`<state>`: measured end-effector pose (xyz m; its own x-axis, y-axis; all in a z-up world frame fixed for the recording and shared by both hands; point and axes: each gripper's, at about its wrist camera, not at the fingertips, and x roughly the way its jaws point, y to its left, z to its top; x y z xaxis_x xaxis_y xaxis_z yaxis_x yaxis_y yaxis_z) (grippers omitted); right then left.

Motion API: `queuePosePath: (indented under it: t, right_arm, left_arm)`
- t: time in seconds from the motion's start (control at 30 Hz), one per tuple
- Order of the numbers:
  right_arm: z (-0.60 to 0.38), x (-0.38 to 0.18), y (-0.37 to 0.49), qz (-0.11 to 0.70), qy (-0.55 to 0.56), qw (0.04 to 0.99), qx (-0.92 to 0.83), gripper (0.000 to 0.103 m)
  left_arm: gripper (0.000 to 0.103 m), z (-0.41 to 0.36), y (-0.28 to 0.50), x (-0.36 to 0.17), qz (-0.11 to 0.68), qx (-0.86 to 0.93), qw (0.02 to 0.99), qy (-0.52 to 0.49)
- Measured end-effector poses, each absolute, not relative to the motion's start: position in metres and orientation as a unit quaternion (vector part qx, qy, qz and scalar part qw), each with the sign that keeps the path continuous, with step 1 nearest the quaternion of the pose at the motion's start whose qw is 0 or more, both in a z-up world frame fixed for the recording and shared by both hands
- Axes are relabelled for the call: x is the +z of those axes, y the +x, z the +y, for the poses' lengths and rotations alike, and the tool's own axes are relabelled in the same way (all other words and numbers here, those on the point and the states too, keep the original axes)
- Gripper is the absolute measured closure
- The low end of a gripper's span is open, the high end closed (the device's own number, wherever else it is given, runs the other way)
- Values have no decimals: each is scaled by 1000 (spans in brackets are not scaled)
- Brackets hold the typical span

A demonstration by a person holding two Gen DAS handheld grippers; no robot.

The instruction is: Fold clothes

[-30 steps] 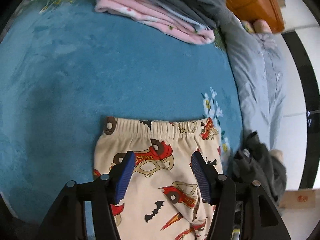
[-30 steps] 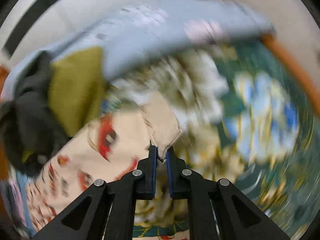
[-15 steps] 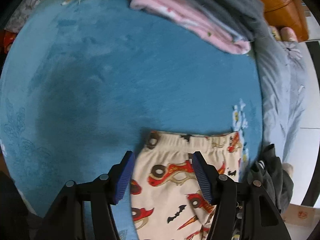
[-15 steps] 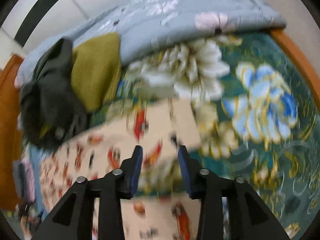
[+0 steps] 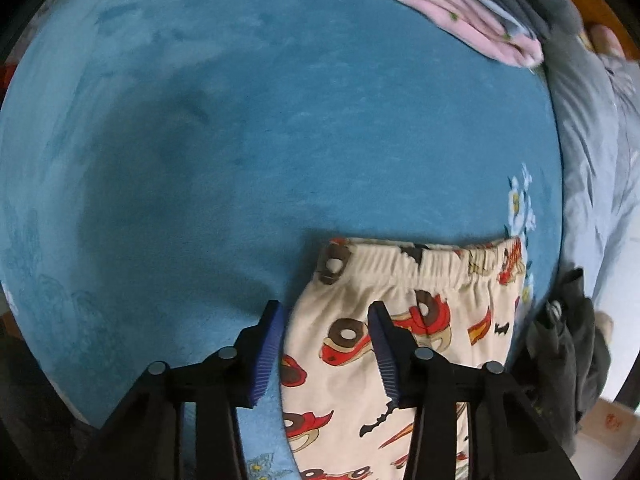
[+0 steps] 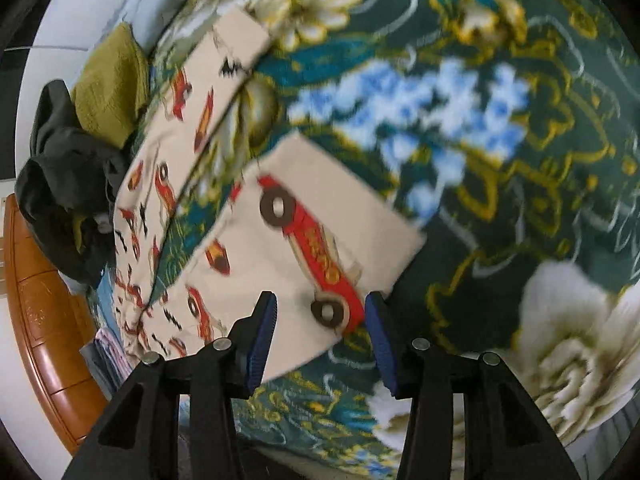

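Trousers [image 5: 384, 344], cream cotton printed with red racing cars and black bats, lie spread flat on the bed's blue-and-green floral blanket [image 5: 248, 152]. The elastic waistband [image 5: 424, 258] sits at the plain blue end and the two legs run out over the big flower pattern. Spread like this, the garment looks ready for its first fold.

The left gripper [image 5: 326, 344] hovers over the waist corner with its jaws apart and holding nothing, one blue pad off the cloth over the blanket, the other above the fabric, so it straddles the side edge. That seems a good stance for pinching the waist corner.

The right gripper [image 6: 320, 334] is likewise wide open and empty, poised above the hem end of the nearer trouser leg [image 6: 304, 240]. The other leg [image 6: 192, 108] lies splayed apart from it, with blanket showing between them. Taking hem and waist together would probably let one half be laid over the other.

A stack of folded clothes [image 5: 472, 12] sits at the far edge of the bed, likely finished work kept clear. A dark garment [image 6: 68, 184] and an olive one [image 6: 108, 88] are heaped beside the trousers, apparently waiting.
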<state>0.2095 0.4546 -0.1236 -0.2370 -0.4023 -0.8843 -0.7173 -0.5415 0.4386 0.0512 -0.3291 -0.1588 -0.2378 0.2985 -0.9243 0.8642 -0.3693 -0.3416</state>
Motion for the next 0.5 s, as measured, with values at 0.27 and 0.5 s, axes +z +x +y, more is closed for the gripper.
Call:
queuePosePath:
  t: [0.27, 0.5]
  right_arm:
    - [444, -135, 214, 475, -598, 134, 631, 56]
    - [447, -136, 206, 502, -568, 149, 635, 59]
  left_arm:
    - [63, -336, 63, -163, 525, -592, 249, 558]
    - [77, -332, 60, -166, 517, -594, 233, 571]
